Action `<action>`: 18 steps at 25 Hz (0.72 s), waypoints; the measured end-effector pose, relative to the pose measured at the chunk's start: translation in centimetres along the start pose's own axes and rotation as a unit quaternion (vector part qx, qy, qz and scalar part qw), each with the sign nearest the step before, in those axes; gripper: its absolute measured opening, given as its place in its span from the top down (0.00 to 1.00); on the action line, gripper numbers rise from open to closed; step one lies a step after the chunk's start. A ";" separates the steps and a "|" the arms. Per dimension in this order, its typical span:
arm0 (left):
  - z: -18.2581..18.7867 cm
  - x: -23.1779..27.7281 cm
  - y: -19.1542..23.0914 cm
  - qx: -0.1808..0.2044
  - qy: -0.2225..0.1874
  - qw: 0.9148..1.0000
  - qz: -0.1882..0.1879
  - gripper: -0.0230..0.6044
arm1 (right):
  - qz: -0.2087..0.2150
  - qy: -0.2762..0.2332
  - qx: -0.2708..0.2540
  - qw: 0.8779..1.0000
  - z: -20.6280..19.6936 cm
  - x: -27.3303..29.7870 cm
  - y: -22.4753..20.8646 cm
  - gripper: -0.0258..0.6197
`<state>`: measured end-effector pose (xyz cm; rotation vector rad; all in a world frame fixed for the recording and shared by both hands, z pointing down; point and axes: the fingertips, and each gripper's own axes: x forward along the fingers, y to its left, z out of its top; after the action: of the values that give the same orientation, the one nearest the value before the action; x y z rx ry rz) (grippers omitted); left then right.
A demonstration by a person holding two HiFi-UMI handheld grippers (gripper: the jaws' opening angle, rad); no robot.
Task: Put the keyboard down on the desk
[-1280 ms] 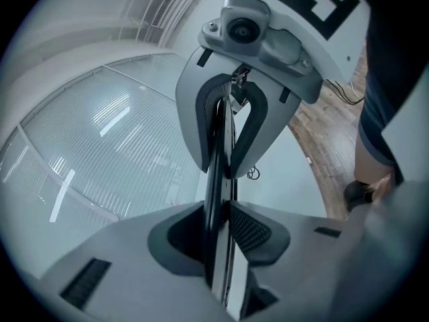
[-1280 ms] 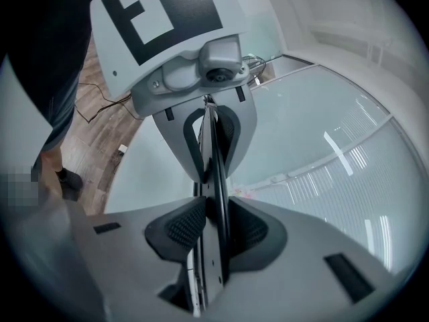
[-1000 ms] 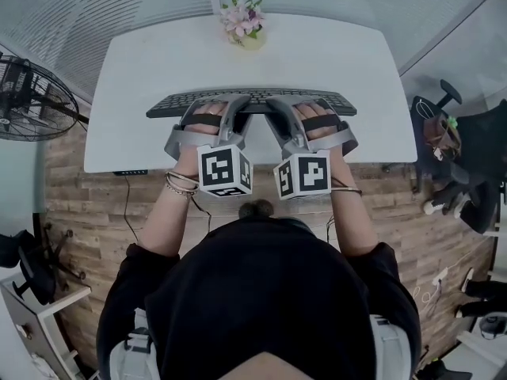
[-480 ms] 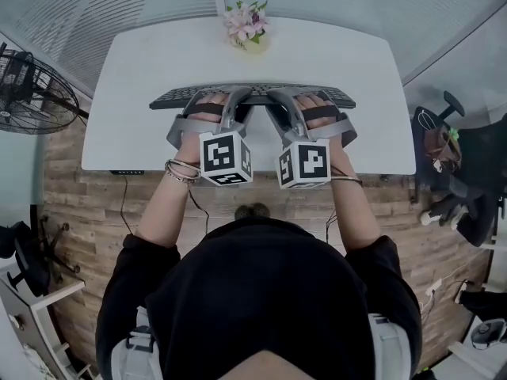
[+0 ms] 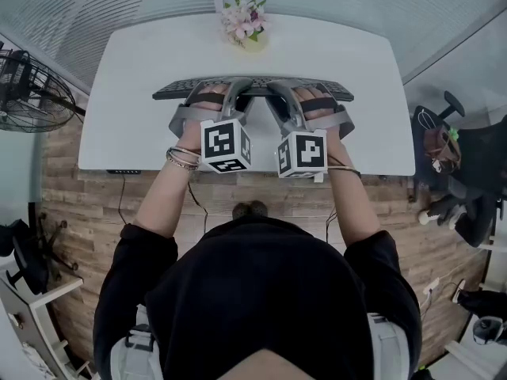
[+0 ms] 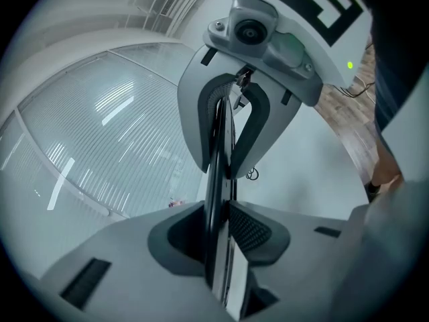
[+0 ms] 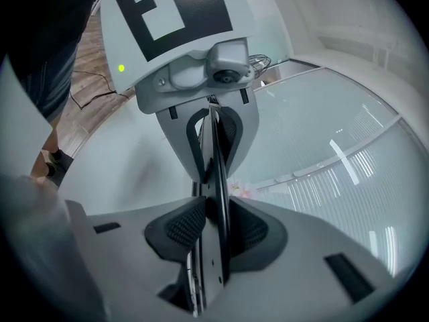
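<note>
Over the table's [image 5: 127,133] middle, I hold the keyboard [image 5: 170,91].
My left hand-held gripper [image 5: 236,95] and right hand-held gripper [image 5: 279,95] clamp its near edge.

Right claw [image 7: 216,229] clamped on edge-on keyboard [image 7: 220,260], white desk [image 7: 134,159] behind, pink flowers [image 7: 240,190] beyond.

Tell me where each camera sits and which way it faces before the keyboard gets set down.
Head view: on the person's head, looking steeply down at the desk; shows forearms, dark top, left gripper and right gripper holding the keyboard.
Left gripper view: on the left gripper, looking along its jaws, shut on the keyboard, toward the right gripper.
Right gripper view: mirrored, facing the left gripper.
Shared: both gripper views see the keyboard edge-on and the flowers.
</note>
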<state>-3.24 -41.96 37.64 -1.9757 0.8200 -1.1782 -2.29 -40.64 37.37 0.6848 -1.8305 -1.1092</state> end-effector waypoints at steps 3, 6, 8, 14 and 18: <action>-0.3 0.4 -0.4 0.000 0.002 1.000 -0.001 0.78 | 0.001 -0.001 0.003 1.000 -0.1 0.4 0.4 0.79; -0.7 0.6 -1.1 0.000 0.004 1.000 -0.006 0.78 | 0.004 -0.001 0.007 1.000 -0.2 0.6 1.3 0.79; -0.8 0.6 -1.7 0.003 0.006 1.000 -0.009 0.78 | 0.005 -0.001 0.010 1.000 -0.2 0.7 1.9 0.79; -0.7 0.5 -2.8 0.003 0.005 1.000 -0.006 0.78 | 0.000 0.006 0.016 1.000 -0.3 0.1 2.9 0.79; -0.7 0.3 -3.4 0.004 0.002 1.000 -0.006 0.79 | -0.004 0.010 0.026 1.000 -0.2 -0.2 3.4 0.79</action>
<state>-3.15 -40.43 40.76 -1.9739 0.8064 -1.1912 -2.02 -39.00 40.39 0.7311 -1.8467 -1.0597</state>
